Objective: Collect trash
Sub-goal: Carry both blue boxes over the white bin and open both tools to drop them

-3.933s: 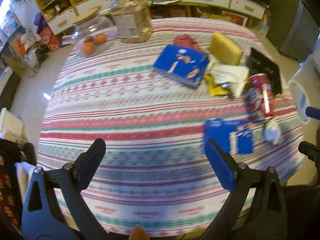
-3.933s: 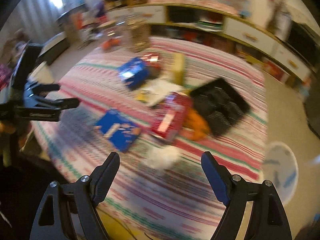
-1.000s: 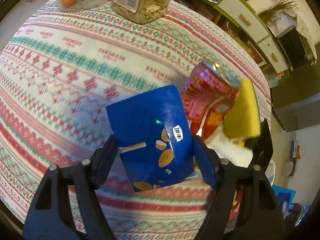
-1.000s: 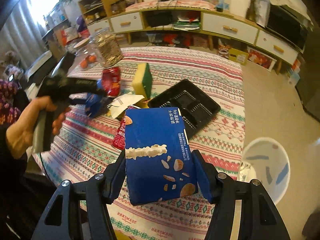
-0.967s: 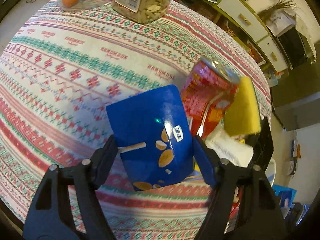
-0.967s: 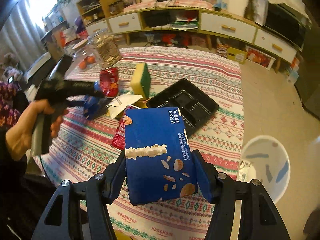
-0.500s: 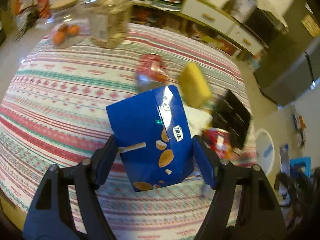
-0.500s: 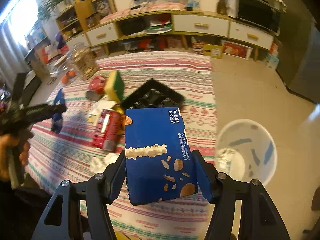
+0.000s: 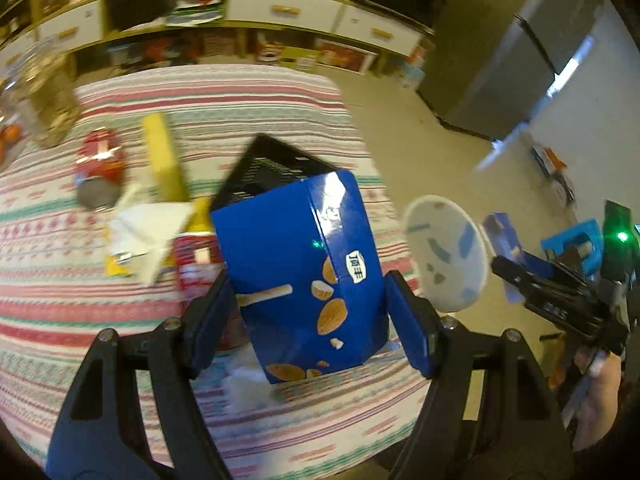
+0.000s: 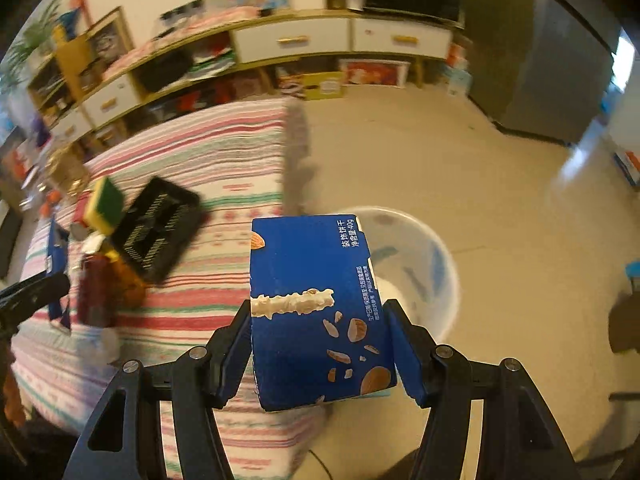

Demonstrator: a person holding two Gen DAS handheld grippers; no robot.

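My left gripper (image 9: 308,304) is shut on a blue biscuit box (image 9: 300,272), held tilted above the striped table's right end. My right gripper (image 10: 318,344) is shut on a second blue biscuit box (image 10: 316,308), held upright past the table edge. A white waste bin (image 10: 424,264) stands on the floor right behind and below that box. In the left wrist view the same bin (image 9: 444,252) lies to the right of the table, and the right gripper with its box (image 9: 498,232) hangs beyond it.
On the table lie a black tray (image 9: 272,164), a yellow sponge (image 9: 162,156), two red cans (image 9: 100,156) (image 9: 196,256), white paper (image 9: 148,228), a tissue wad (image 9: 244,384) and a glass jar (image 9: 44,96). Bare floor surrounds the bin. Cabinets line the far wall.
Both grippers have swung right with their boxes, away from the middle of the table. The bin now sits directly behind the right box. Both grips are unchanged.
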